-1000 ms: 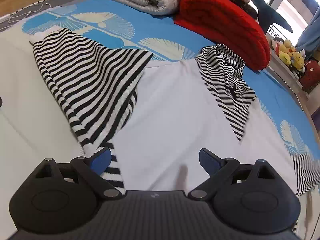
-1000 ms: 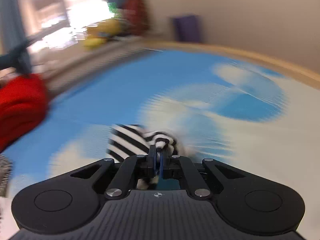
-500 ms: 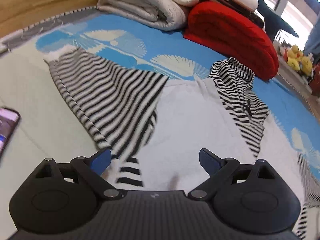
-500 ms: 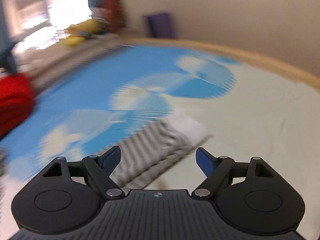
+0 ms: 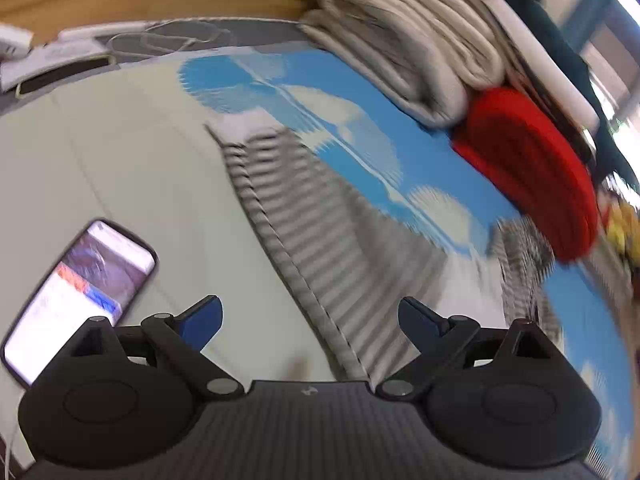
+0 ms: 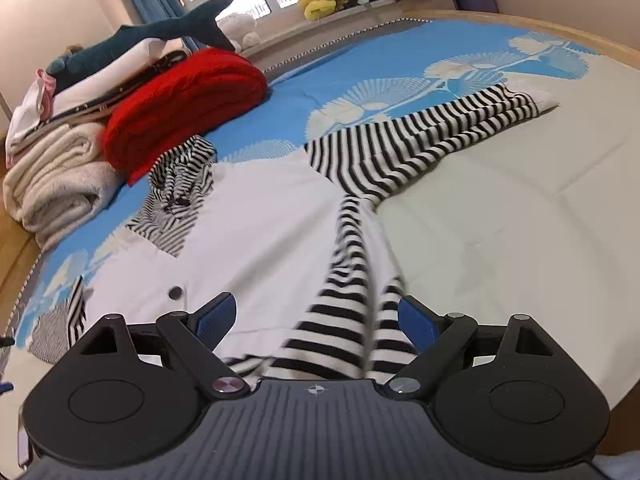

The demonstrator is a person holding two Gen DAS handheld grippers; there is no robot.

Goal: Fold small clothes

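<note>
A red blanket (image 6: 184, 100), folded cream blankets (image 6: 56, 176) and a plush shark (image 6: 160, 32) are piled at the bed's (image 6: 520, 216) far edge. A phone (image 5: 76, 296) lies beside the left tool (image 5: 310, 320), released. The striped garment (image 6: 280, 208) is spread flat; the right tool (image 6: 316, 320), just opened, straddles its striped hem without pinching.

Left view motion-blurred; right sharp, window-lit, fisheye-bent

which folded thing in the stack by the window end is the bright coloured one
The red blanket. It lies folded beside the cream blanket, which is pale, and below the white bundle topped by the dark blue shark toy.
</note>
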